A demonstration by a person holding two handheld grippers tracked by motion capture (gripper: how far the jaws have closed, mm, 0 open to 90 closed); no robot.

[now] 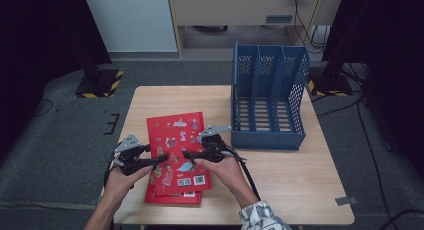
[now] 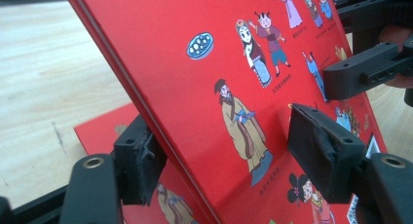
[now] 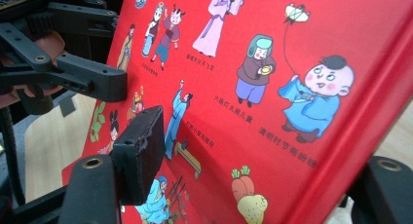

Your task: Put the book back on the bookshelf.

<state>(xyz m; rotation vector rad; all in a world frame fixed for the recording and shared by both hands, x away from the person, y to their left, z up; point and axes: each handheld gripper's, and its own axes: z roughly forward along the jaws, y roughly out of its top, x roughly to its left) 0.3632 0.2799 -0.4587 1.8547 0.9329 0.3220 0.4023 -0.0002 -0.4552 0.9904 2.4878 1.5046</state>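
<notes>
A red picture book (image 1: 176,136) with cartoon figures on its cover lies on top of a second red book (image 1: 172,198) near the table's front left. My left gripper (image 1: 154,156) holds its left edge and my right gripper (image 1: 192,149) its right edge. In the left gripper view the book (image 2: 195,87) runs tilted between the jaws of the left gripper (image 2: 229,146), one pad under the edge, the other on the cover, and the lower book (image 2: 100,131) shows beneath. In the right gripper view the right gripper (image 3: 263,165) straddles the book (image 3: 272,63), with its right jaw partly hidden behind the edge.
A blue three-slot file rack (image 1: 267,138) stands at the back right of the wooden table (image 1: 295,180). Bare tabletop lies in front of the rack and to the right of the books. The person's hands and a patterned sleeve (image 1: 257,215) come in from the front edge.
</notes>
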